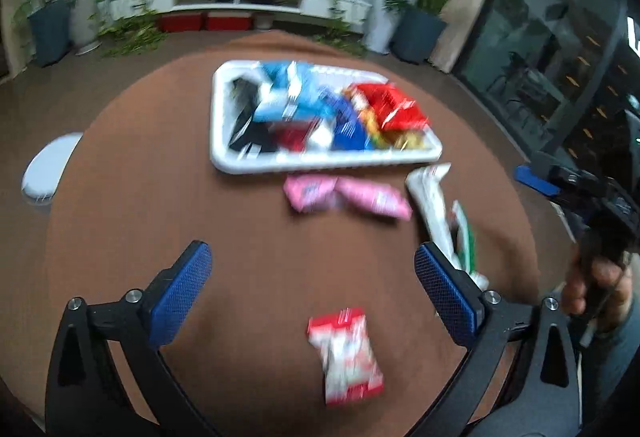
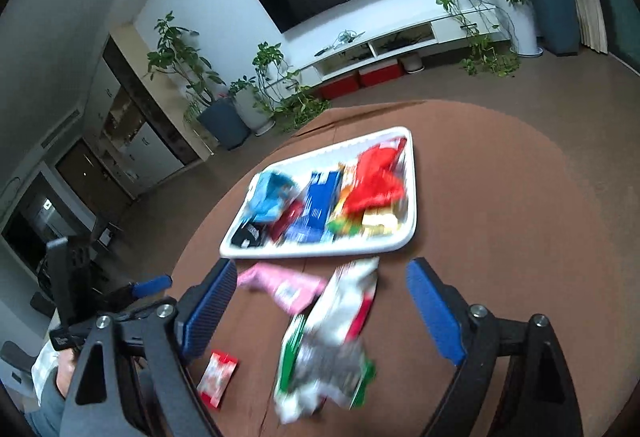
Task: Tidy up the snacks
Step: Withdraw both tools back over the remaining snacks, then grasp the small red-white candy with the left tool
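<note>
Between my left claw's (image 1: 312,265) wide, empty jaws lies the red-white packet (image 1: 346,355); my right claw (image 2: 320,297), equally wide, frames the green-white bag (image 2: 324,353). Both snacks sit short of the tray (image 1: 320,161), presumably awaiting pickup.

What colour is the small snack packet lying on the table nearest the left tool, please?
Red and white; the small snack packet shows best in the left wrist view, though blurred.

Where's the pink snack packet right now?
The pink snack packet lies on the brown table, just outside the near rim of the white tray, left of the white-and-green packet.
</note>
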A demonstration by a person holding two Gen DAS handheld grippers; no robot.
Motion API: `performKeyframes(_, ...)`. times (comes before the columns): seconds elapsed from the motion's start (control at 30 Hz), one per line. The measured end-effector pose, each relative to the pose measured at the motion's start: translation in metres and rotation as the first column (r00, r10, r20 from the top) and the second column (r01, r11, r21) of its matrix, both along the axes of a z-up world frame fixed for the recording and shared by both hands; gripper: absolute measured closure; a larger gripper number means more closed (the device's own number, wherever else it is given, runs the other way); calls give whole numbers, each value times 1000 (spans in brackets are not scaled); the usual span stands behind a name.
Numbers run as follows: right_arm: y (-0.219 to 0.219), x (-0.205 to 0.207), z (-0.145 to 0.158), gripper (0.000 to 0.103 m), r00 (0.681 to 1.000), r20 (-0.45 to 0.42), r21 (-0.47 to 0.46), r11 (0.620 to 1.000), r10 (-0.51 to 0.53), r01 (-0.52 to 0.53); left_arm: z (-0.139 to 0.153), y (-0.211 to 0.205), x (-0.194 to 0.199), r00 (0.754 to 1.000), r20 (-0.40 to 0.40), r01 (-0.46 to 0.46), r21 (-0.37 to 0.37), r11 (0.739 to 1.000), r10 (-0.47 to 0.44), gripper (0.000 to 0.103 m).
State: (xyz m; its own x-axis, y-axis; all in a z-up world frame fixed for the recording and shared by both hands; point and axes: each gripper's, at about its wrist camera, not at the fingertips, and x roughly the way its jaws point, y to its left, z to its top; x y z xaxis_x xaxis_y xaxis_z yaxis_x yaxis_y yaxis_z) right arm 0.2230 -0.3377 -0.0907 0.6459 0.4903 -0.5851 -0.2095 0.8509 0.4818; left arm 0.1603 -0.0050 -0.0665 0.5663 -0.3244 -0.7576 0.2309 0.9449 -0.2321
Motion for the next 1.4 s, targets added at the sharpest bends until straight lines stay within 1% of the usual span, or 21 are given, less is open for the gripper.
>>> performKeyframes(0.07, 4, -18, -4, 14, 1000, -6, -12, 1000, -7, 7, -17, -2, -19, 998, -61, -32, 18, 999, 33, 0)
performKeyframes(0.13, 10, -34, -10, 14, 1000, -13, -24, 1000, -16, 16, -29, -8, -30, 996, -87, -31, 49, 998, 35, 0)
performKeyframes(0.17, 14, -42, -14, 14, 1000, -20, -30, 999, -23, 22, -35, -12, -34, 995, -96, -29, 70, 997, 36, 0)
performKeyframes(0.3, 21, -62, -26, 14, 999, -37, -60, 998, -39, 37, -50, -33, -48, 995, -100, -1, 107, 994, 12, 1)
performKeyframes(0.33, 23, -65, -28, 14, 998, -45, -68, 997, -42, 39, -51, -37, -49, 996, -94, 7, 120, 993, 4, 2)
performKeyframes(0.43, 24, -69, -29, 17, 998, -52, -74, 997, -43, 39, -51, -44, -51, 996, -92, 15, 151, 988, -1, 7)
performKeyframes(0.47, 24, -71, -29, 17, 998, -48, -75, 996, -43, 40, -51, -45, -48, 995, -100, 17, 156, 988, -2, 14)
performKeyframes(0.57, 24, -73, -29, 19, 998, -43, -76, 996, -42, 38, -55, -44, -43, 992, -125, 22, 159, 987, -2, 27)
performKeyframes(0.63, 26, -73, -29, 19, 999, -42, -79, 996, -33, 29, -59, -42, -40, 991, -136, 24, 169, 985, 0, 28)
performKeyframes(0.73, 31, -76, -30, 20, 999, -43, -93, 996, -11, 7, -61, -44, -37, 991, -133, 30, 180, 983, -6, 28)
performKeyframes(0.8, 33, -75, -31, 21, 999, -46, -102, 995, 1, -6, -60, -45, -33, 991, -135, 38, 187, 982, -12, 30)
performKeyframes(0.87, 35, -73, -31, 22, 998, -52, -109, 994, 18, -24, -60, -45, -33, 991, -131, 50, 197, 979, -25, 40)
performKeyframes(0.97, 38, -74, -31, 22, 997, -57, -140, 989, 42, -49, -59, -44, -32, 991, -131, 66, 202, 977, -40, 47)
performKeyframes(1.07, 39, -73, -28, 22, 996, -57, -161, 984, 69, -77, -58, -44, -32, 990, -133, 77, 205, 976, -50, 50)
performKeyframes(1.2, 42, -72, -29, 22, 993, -70, -176, 979, 96, -107, -58, -45, -33, 988, -136, 101, 215, 971, -72, 50)
performKeyframes(1.33, 44, -72, -29, 22, 990, -79, -197, 972, 118, -131, -58, -50, -34, 982, -153, 147, 250, 957, -111, 50)
performKeyframes(1.4, 45, -69, -29, 22, 988, -85, -211, 966, 132, -147, -58, -50, -34, 980, -158, 161, 254, 954, -123, 50)
